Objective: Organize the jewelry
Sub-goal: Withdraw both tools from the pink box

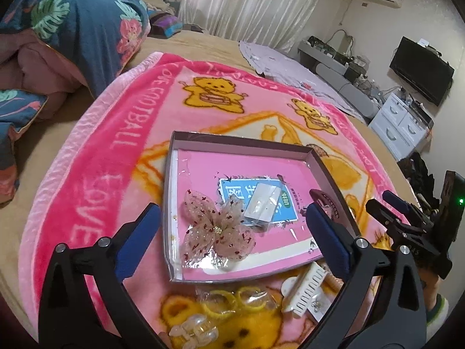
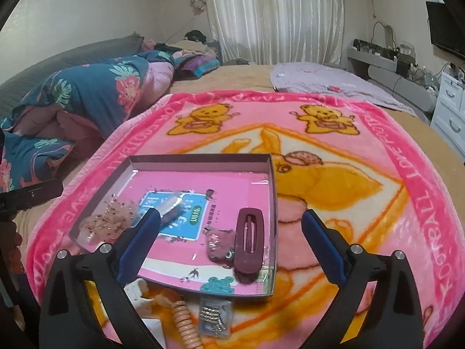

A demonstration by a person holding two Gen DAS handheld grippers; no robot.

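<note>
A shallow box tray (image 1: 244,142) with a pink floor lies on the pink bear blanket (image 1: 122,145). Inside it are a sheer sparkly bow (image 1: 218,229), a clear packet (image 1: 263,203) and a maroon hair clip (image 2: 248,238) beside a small plush piece (image 2: 218,244). My left gripper (image 1: 232,215) hangs open above the bow, touching nothing. My right gripper (image 2: 231,218) is open over the tray's near right part, above the maroon clip, also holding nothing. The bow (image 2: 107,221) also shows in the right wrist view.
Loose pieces lie on the blanket in front of the tray: yellow hair ties (image 1: 232,305), a white comb clip (image 1: 305,293), a clear claw clip (image 1: 194,331), a coiled hair tie (image 2: 186,322) and a packet of small metal pieces (image 2: 215,317). Folded bedding (image 1: 72,37) sits far left.
</note>
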